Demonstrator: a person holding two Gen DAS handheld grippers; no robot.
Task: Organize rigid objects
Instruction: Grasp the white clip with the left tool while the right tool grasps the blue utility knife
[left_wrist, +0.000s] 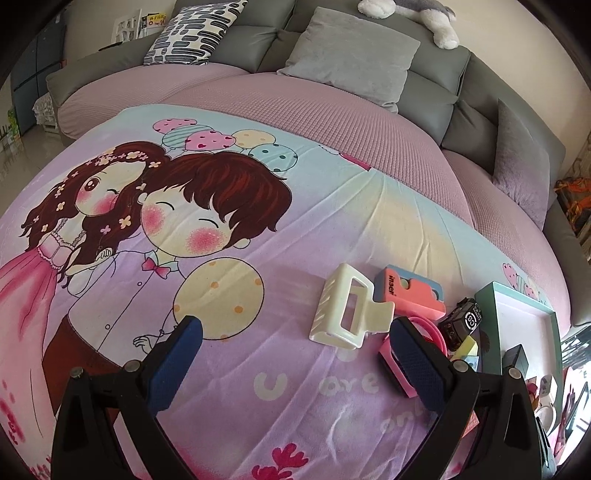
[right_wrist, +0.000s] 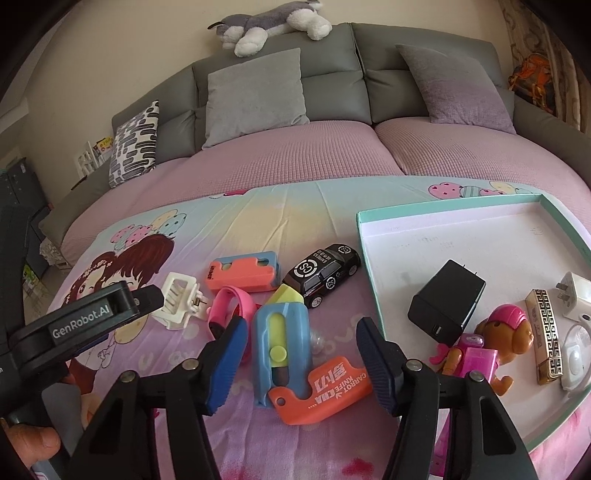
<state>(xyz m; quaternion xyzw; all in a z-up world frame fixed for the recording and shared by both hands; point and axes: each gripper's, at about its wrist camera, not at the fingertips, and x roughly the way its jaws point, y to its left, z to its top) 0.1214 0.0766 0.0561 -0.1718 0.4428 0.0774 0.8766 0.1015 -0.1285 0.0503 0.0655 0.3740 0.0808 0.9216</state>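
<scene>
Loose items lie on a cartoon-print blanket (left_wrist: 258, 229). A white hair claw (left_wrist: 347, 306) lies just ahead of my open, empty left gripper (left_wrist: 295, 341); it also shows in the right wrist view (right_wrist: 177, 301). My open, empty right gripper (right_wrist: 301, 345) straddles a blue and yellow toy knife (right_wrist: 280, 339) and an orange carrot knife (right_wrist: 321, 391). Beyond lie a pink band (right_wrist: 234, 306), an orange and blue block (right_wrist: 242, 275) and a black toy car (right_wrist: 323, 273). A teal-rimmed white tray (right_wrist: 443, 236) on the right holds a black charger (right_wrist: 447, 301), a toy dog (right_wrist: 491, 343), a gold harmonica (right_wrist: 546, 336) and a white plug (right_wrist: 576, 295).
A grey sofa (right_wrist: 332, 74) with pink covers, cushions (right_wrist: 255, 92) and a plush husky (right_wrist: 273, 22) lies behind the blanket. My left gripper's body (right_wrist: 85, 321) sits at the left of the right wrist view.
</scene>
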